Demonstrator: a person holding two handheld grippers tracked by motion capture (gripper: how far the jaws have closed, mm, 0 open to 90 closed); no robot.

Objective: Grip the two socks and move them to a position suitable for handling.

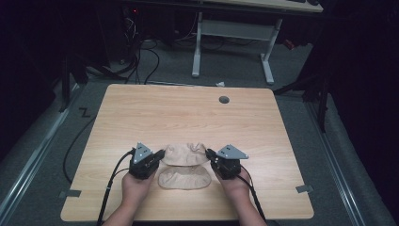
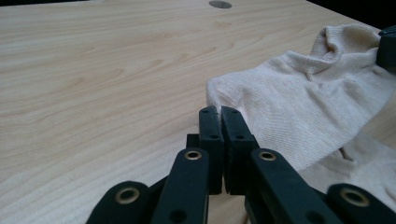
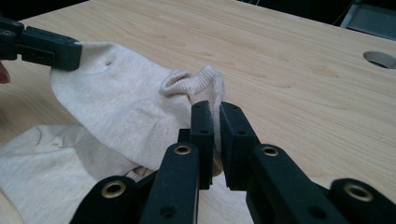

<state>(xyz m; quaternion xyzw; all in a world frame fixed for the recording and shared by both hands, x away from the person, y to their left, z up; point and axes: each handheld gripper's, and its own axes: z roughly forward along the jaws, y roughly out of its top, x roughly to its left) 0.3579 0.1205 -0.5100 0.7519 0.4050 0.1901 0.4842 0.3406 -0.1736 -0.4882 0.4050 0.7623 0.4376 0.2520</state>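
Two beige socks lie near the table's front edge. The upper sock is stretched between both grippers. It is raised a little over the flat lower sock. My left gripper is shut on the upper sock's left end, and that same grip appears in the right gripper view. My right gripper is shut on the bunched cuff at the sock's right end, and part of its black body appears in the left gripper view.
The wooden table has a round cable hole near its far edge. Grey tape marks sit at the front corners. Beyond the table stand a white desk frame and floor cables.
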